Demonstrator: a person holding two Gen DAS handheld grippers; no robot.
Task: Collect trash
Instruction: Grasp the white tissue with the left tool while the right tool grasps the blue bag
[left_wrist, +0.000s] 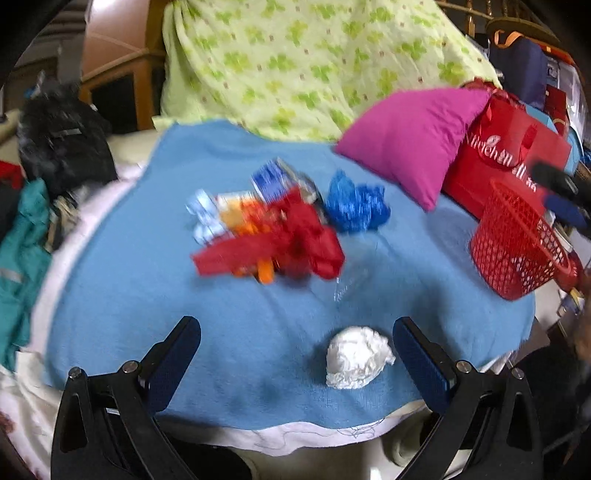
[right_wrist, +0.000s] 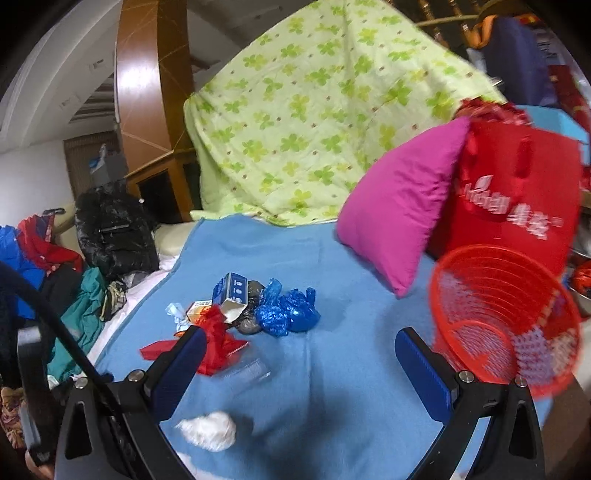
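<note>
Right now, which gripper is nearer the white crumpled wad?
Left. The left gripper has the white crumpled wad between its open fingers; the right gripper sits further back, wad off its left finger.

We see the left gripper (left_wrist: 295, 354) with its jaws spread wide above a blue blanket (left_wrist: 147, 295). A crumpled white wad (left_wrist: 356, 358) lies between the fingers, close to the right one. Farther off sits a blurred heap of red, orange and blue wrappers (left_wrist: 273, 229). At the right a red mesh basket (left_wrist: 517, 243) tilts, near a pink pillow (left_wrist: 410, 144).
</note>
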